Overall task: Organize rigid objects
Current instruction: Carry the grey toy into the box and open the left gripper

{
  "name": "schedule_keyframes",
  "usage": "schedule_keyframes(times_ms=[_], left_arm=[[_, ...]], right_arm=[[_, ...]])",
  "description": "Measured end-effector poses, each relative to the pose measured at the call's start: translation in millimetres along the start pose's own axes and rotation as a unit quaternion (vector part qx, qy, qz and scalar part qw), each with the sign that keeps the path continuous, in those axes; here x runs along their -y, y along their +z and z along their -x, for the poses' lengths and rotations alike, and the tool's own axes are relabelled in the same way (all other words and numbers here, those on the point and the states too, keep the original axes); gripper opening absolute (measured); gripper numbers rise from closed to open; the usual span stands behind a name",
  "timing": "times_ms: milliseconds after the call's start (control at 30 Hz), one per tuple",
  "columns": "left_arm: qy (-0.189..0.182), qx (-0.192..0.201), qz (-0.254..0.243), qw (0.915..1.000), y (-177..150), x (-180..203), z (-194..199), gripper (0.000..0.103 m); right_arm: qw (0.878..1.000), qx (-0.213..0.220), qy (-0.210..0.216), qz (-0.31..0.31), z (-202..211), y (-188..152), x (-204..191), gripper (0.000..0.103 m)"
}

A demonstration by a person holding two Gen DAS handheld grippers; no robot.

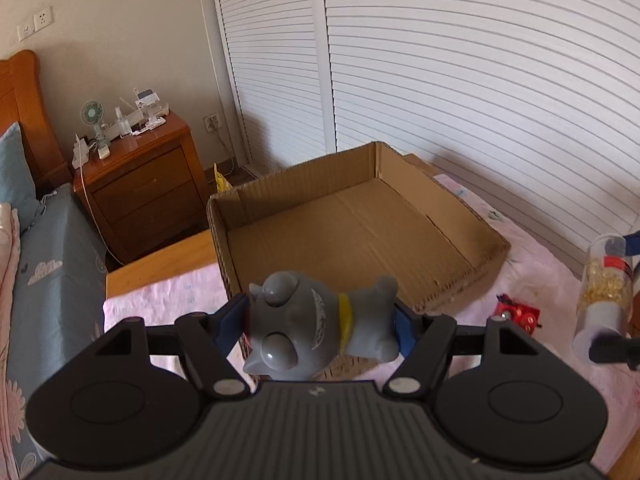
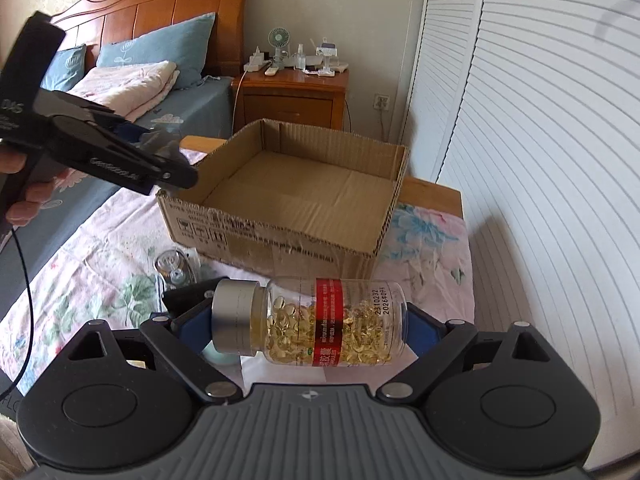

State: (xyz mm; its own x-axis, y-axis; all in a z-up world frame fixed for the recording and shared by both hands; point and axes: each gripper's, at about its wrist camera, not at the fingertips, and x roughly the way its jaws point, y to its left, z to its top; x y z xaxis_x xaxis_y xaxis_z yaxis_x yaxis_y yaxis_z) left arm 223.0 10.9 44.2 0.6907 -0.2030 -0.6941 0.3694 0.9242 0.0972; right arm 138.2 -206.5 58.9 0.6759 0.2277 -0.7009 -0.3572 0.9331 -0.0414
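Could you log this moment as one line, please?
left gripper: holds grey toy figure | right gripper: holds capsule bottle | cardboard box: empty

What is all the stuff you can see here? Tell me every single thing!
box: one, brown cardboard, open, nothing inside, on the flowery cloth
toy: one, grey with yellow collar, between the left fingers
bottle: one, clear with silver cap, red label, yellow capsules, lying sideways between the right fingers
red toy: one, on the cloth near the box
clear thing: one, on the cloth, too blurry to name
nightstand: one, brown wood, beside the bed, holds a small fan
bed: one, wooden headboard, blue pillows
left gripper: black, shut on toy
right gripper: black, shut on bottle
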Motion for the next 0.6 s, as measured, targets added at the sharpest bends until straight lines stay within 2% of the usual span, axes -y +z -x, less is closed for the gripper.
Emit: schedule_keyframes(times_ms=[133,333,400,467,500,600], left_arm=[[0.009,-0.008,0.002,0.9999,30,-5,-33,0.072],[0.029,-0.025,0.024,0.9990,55,-20,-82,0.072],[0.044,-0.026,0.026,0.9983,58,-25,-97,0.080],[0.079,-0.025,0.030,0.9961,58,-28,-105,0.088],[0.085,-0.025,0.030,0.9956,56,-29,-106,0.088],[0.063,-0.029,0.033,0.9971,50,-33,-101,0.088]], right_arm=[[1.000,0.007,-0.002,0.003,-5,19,3,0.097],[1.000,0.014,-0.004,0.000,-11,33,8,0.097],[1.000,0.014,-0.005,0.000,-13,35,8,0.097],[1.000,0.013,-0.006,0.000,-15,35,9,0.097],[1.000,0.011,-0.005,0.000,-16,35,9,0.097],[1.000,0.009,-0.006,0.002,-19,35,8,0.097]])
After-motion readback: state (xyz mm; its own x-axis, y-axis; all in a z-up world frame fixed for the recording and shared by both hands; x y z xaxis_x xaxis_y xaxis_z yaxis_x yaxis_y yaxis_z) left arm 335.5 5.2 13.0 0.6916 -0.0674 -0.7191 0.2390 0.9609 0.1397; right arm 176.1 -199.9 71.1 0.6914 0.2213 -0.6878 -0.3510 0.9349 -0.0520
